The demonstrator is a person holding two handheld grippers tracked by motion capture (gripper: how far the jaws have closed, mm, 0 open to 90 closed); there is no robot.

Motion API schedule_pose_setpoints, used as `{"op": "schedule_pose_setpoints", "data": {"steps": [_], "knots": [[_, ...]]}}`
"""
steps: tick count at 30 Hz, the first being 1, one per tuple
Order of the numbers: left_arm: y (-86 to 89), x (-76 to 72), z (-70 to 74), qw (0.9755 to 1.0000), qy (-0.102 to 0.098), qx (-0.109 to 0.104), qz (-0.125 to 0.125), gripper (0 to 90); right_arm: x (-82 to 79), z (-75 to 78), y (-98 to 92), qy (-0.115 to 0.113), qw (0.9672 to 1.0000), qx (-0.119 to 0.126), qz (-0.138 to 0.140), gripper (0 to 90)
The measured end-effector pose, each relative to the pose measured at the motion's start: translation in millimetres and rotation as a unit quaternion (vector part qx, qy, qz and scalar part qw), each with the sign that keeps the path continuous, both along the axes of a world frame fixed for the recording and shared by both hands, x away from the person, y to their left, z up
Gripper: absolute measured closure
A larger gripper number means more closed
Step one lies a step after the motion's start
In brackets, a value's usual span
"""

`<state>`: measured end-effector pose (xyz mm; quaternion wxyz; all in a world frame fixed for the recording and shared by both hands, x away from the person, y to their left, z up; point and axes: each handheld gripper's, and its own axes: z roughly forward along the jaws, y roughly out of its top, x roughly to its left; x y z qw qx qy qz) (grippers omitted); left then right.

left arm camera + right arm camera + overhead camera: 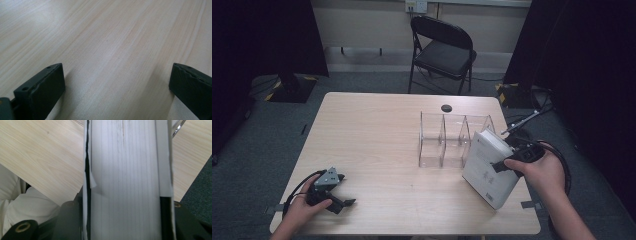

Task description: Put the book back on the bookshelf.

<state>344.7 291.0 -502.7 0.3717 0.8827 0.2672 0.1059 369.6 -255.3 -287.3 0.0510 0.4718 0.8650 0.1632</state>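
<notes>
A thick white book stands tilted on the table's right side, just in front of a clear acrylic divider rack. My right gripper is shut on the book from its right edge. In the right gripper view the book's page edge runs up between the two black jaws, which press on both covers. My left gripper rests on the table near the front left corner, jaws wide apart. In the left gripper view its two black fingers stand far apart over bare wood with nothing between them.
The light wooden table has a small black round grommet at its back edge. A black folding chair stands behind the table. Cables lie on the grey floor at the right.
</notes>
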Motion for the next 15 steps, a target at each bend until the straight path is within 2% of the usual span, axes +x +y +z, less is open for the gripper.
{"op": "schedule_pose_setpoints", "data": {"steps": [15], "knots": [[0.0, 0.0, 0.0, 1.0000, 0.000, 0.000, 0.000, 0.0, 5.7, -1.0, -6.0, -0.005, 0.9995, -0.015, -0.028, 52.2]]}}
